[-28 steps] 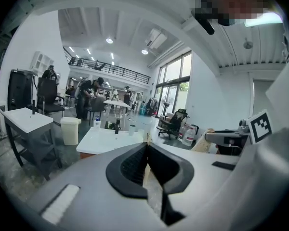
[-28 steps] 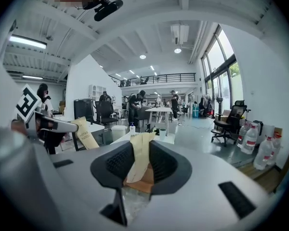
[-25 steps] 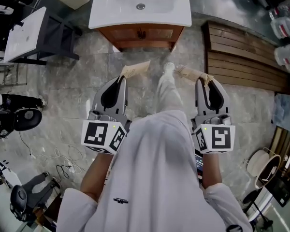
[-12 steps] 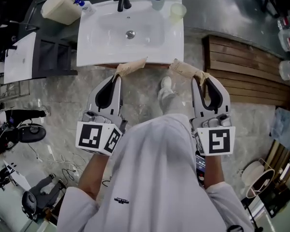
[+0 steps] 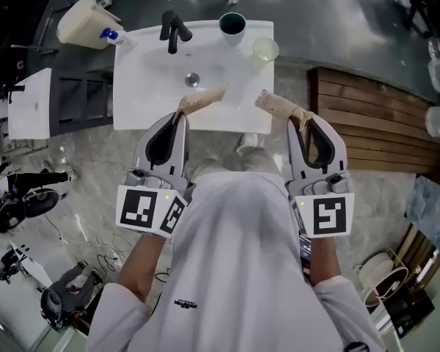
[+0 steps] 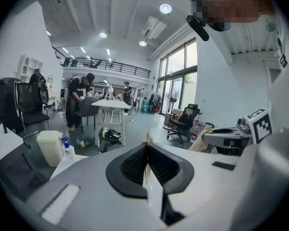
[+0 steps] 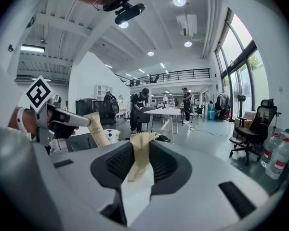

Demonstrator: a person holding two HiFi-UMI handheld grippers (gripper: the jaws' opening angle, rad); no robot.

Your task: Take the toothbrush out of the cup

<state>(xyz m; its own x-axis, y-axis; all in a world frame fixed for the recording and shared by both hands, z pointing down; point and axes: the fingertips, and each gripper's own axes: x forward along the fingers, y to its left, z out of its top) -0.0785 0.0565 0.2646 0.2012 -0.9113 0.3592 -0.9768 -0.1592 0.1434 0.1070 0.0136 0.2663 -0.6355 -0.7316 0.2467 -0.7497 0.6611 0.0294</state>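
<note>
Showing left gripper point(image 5: 216, 94) and right gripper point(image 5: 264, 101), both closed, empty, over white ceramic washbasin point(image 5: 143, 72); reaching in unopened, either could topple the dark teal cup point(image 5: 232, 24); toothbrush unseen.

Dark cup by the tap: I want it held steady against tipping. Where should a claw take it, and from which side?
Across its round wall under the rim, from the front. The dark cup stands upright at the back edge of the sink, with the tap on its left and a clear cup at its front right, so the front looks freest. No handle shows.
</note>
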